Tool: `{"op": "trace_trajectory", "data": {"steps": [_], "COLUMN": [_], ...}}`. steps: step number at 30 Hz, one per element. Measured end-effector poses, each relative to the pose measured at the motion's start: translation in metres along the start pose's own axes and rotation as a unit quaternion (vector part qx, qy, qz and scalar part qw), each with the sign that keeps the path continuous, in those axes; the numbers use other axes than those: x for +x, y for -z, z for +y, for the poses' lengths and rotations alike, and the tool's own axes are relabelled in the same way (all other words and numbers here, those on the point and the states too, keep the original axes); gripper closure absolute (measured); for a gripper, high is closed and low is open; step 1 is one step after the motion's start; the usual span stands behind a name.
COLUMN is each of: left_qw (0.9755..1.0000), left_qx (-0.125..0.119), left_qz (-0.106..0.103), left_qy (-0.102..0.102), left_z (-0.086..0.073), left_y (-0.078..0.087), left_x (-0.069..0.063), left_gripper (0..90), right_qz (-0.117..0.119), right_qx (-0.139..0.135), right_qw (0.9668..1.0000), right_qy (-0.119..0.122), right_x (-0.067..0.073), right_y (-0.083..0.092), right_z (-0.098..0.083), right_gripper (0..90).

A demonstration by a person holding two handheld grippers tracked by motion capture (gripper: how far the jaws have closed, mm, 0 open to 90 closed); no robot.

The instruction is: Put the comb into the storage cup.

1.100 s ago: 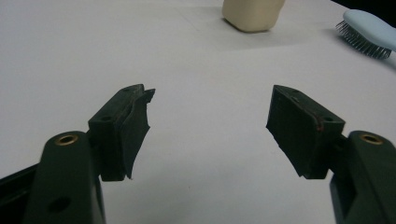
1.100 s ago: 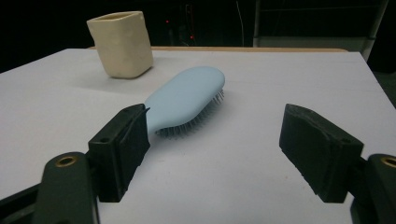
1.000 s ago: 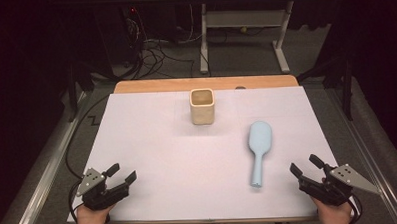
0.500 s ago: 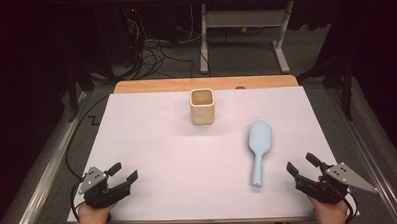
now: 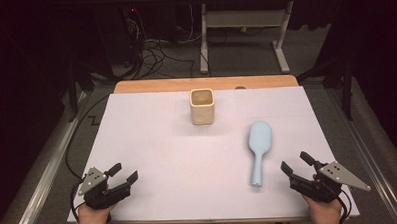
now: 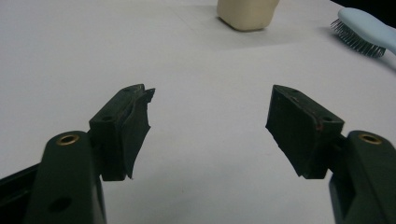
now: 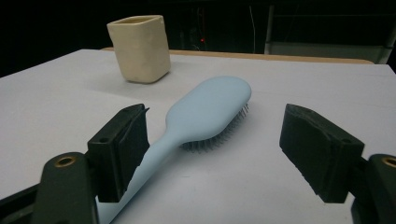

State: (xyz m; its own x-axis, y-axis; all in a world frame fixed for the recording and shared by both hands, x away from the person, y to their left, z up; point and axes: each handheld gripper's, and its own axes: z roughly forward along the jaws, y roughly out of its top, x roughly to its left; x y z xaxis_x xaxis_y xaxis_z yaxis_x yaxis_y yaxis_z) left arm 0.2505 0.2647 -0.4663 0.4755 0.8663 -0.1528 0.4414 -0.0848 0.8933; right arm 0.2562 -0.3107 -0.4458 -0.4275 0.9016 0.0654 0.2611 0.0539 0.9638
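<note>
A light blue hairbrush (image 5: 259, 145) lies bristles down on the white table cover (image 5: 152, 143), right of centre, with its handle toward the near edge. A beige square cup (image 5: 202, 106) stands upright near the far middle. My right gripper (image 5: 294, 161) is open at the near right corner, just right of the handle's end. In the right gripper view the brush (image 7: 205, 109) runs between the open jaws of that gripper (image 7: 214, 112) without touching, and the cup (image 7: 139, 46) stands behind. My left gripper (image 5: 124, 172) rests open at the near left with nothing between its jaws (image 6: 210, 91).
A strip of wooden tabletop (image 5: 160, 86) shows at the far edge. Beyond it, cables (image 5: 154, 53) lie on the dark floor and a white desk frame (image 5: 243, 20) stands. Metal rails (image 5: 43, 172) run along both sides of the table.
My right gripper has crept a little left, toward the end of the brush handle. The left gripper, the brush and the cup have not moved.
</note>
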Motion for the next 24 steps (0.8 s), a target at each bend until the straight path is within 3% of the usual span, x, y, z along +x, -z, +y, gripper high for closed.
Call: {"op": "trace_trajectory", "data": {"steps": [24], "left_qw": [0.9999], "left_qx": [0.005], "left_qz": [-0.004], "left_qy": [-0.008], "left_z": [0.001], "left_y": [-0.003], "left_x": [-0.002], "left_gripper": [30.4], "right_qz": [0.029], "right_qx": [0.001], "right_qw": [0.9995], "right_qy": [0.009], "right_x": [0.018], "right_y": [-0.015], "right_z": [0.006], "right_gripper": [23.8]}}
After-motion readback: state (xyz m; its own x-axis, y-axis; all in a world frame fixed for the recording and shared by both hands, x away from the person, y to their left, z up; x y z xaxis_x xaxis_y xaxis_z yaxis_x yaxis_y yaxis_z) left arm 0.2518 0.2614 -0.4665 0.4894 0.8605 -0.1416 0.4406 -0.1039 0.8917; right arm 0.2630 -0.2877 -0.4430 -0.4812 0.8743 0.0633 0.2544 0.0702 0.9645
